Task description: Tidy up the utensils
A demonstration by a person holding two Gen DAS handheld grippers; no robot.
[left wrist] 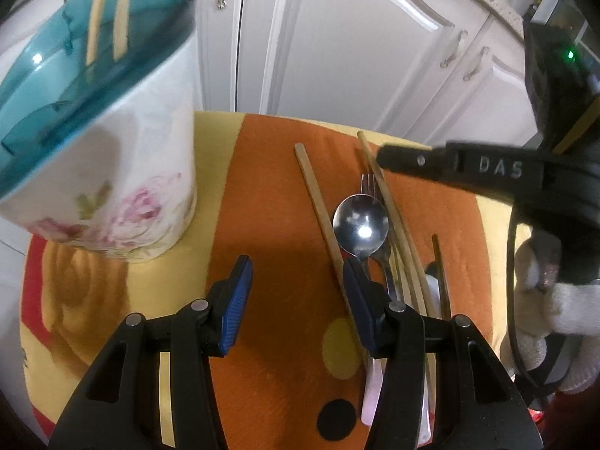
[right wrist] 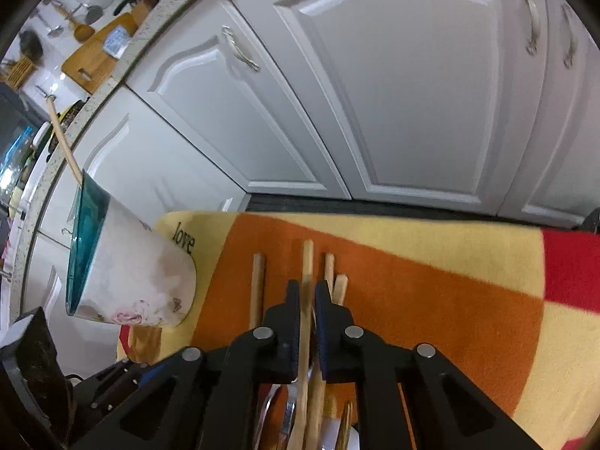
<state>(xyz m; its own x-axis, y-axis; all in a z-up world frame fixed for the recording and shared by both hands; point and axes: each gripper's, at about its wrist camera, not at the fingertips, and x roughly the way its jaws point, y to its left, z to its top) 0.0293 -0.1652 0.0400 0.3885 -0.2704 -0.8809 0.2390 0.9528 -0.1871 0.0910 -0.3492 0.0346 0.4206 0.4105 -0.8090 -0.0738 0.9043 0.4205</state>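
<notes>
A surface covered by an orange, yellow and red blanket is seen in front of white cabinet doors. At the far left a white floral utensil holder with a teal insert is stood on the blanket, and two wooden chopsticks are seen rising from it.

To the right of centre, loose utensils are laid in a cluster: a metal spoon resting bowl-up over a fork, a single chopstick just to their left, and more chopsticks to their right.

The left gripper is held wide open and empty above the blanket, its right finger close over the single chopstick and the spoon handle.

The right gripper is closed to a narrow gap on a wooden chopstick, which runs between its blue pads. Other chopsticks are seen lying on either side of it. In the left view, the right gripper is seen reaching in from the right over the far ends of the chopsticks.
</notes>
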